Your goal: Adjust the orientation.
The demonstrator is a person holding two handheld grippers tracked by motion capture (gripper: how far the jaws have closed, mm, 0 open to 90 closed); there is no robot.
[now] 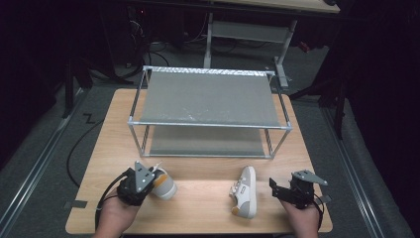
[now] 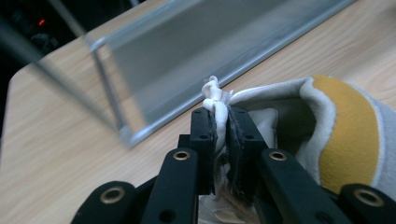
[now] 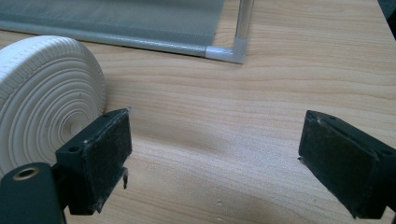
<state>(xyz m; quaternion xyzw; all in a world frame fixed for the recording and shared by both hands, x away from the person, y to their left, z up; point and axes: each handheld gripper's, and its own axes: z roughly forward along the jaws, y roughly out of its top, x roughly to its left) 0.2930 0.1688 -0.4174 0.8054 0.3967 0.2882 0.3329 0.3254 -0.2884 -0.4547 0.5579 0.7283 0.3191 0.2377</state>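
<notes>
Nearest my lens, at the bottom of the left gripper view, my left gripper (image 2: 222,123) has its black jaws pinched together on the white collar edge of the left sneaker (image 2: 341,126). From the high view that shoe sits at lower left on the wooden table (image 1: 198,198). At lower right, my right gripper (image 3: 215,154) stands with jaws wide apart, empty, just beside the second sneaker (image 1: 245,192). Upper centre holds the metal shoe rack (image 1: 208,96).

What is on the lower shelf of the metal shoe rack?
The visible front strip of the lower shelf holds nothing. The top shelf covers its back part, so that stays unseen.
</notes>
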